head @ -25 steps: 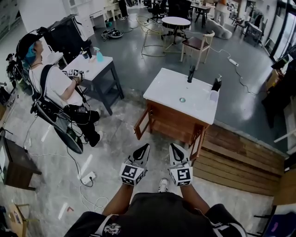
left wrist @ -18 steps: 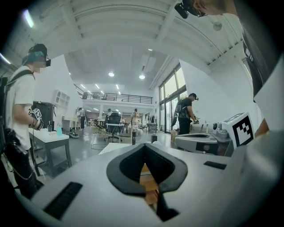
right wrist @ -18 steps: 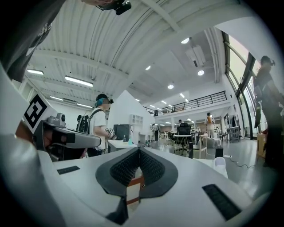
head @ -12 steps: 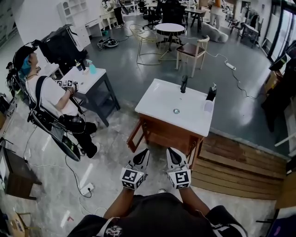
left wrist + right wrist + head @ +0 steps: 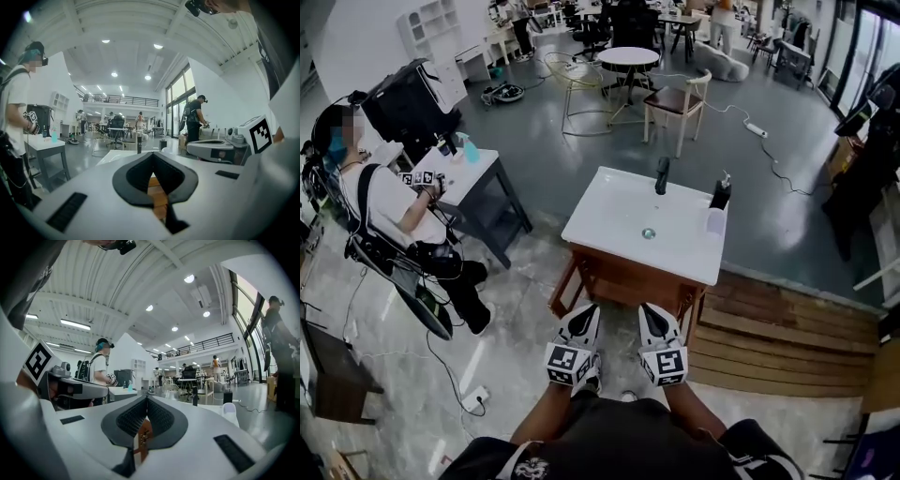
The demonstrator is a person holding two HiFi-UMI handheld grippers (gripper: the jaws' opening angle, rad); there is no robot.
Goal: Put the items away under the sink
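A white sink top (image 5: pixel 619 220) sits on a wooden cabinet (image 5: pixel 623 272), straight ahead of me in the head view. On it stand a black faucet (image 5: pixel 661 175), a black soap dispenser (image 5: pixel 719 194) and a small white cup (image 5: pixel 715 221). The cabinet's left door (image 5: pixel 563 284) stands ajar. My left gripper (image 5: pixel 589 311) and right gripper (image 5: pixel 648 311) are side by side just short of the cabinet front, pointing level at it. Both are shut with nothing in them. In the left gripper view the left gripper (image 5: pixel 152 157) has its pads together; the right gripper view shows the right gripper (image 5: pixel 146 400) the same.
A seated person (image 5: pixel 389 202) works at a grey table (image 5: pixel 483 178) holding a blue bottle (image 5: pixel 472 150), to the left. A wooden stepped platform (image 5: pixel 787 328) lies right of the cabinet. A power strip and cable (image 5: pixel 476 400) lie on the floor at the left. Chairs and a round table (image 5: pixel 628 56) stand behind.
Both grippers and my view have moved forward toward the sink cabinet, which now lies closer below me. Both grippers stay shut and empty.
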